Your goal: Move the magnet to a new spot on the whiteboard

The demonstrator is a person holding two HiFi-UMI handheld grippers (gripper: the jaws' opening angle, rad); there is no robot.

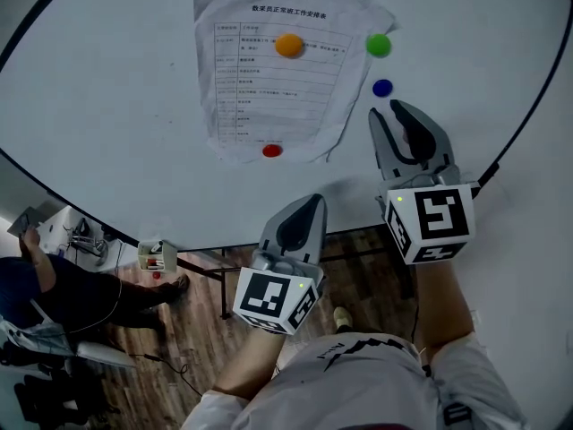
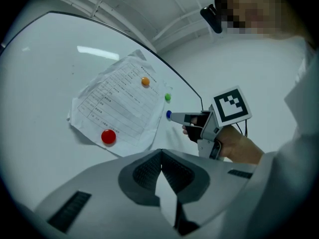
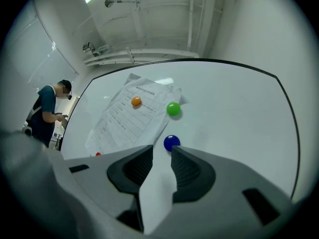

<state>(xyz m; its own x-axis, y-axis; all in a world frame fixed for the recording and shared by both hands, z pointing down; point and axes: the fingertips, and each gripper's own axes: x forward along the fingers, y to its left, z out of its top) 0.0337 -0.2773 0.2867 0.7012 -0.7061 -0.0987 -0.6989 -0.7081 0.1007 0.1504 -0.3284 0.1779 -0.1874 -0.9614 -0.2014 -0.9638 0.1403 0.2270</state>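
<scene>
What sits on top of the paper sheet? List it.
The paper sheet carries an orange magnet near its top and a red magnet at its bottom edge. Print under them is covered.

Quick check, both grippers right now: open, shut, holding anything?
Left gripper: jaws shut, holding nothing.
Right gripper: jaws open, empty; the blue magnet sits just ahead of them.
</scene>
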